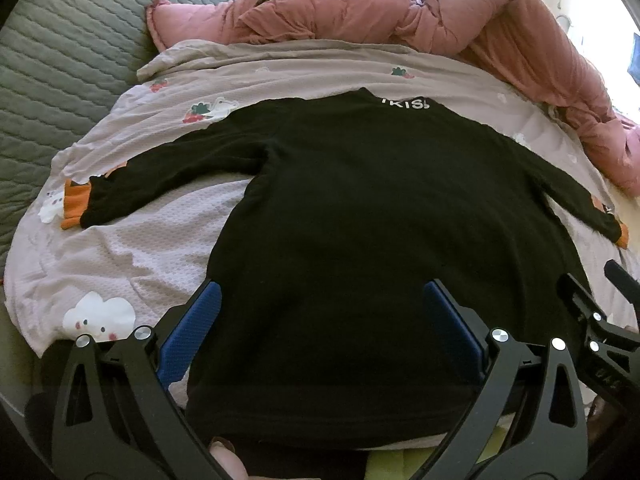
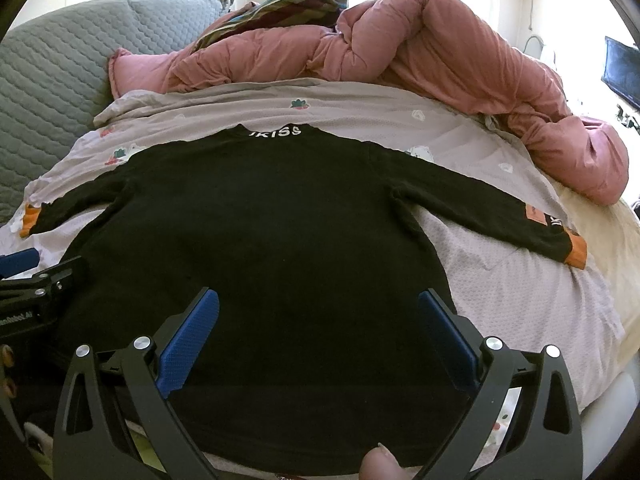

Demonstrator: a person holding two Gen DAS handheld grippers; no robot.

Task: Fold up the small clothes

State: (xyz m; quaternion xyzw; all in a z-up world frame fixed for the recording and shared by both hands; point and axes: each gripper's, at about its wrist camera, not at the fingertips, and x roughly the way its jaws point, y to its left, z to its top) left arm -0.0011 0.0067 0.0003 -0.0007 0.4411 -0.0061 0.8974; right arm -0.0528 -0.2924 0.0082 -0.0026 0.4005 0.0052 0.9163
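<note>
With both my left gripper (image 1: 320, 320) and right gripper (image 2: 318, 324) held wide open over its hem, the black sweater (image 1: 360, 220) lies flat on the bed sheet (image 1: 140, 248), looking soft, light and limp, best pinched at hem corners or cuffs.

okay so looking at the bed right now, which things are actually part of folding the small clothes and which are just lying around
Part of the job:
black sweater, spread flat, sleeves out
left gripper, open, at the hem
right gripper, open, at the hem

Just lying about:
pink quilt, bunched at the far side
printed sheet under the sweater
grey quilted cover
striped fabric behind the quilt
</note>
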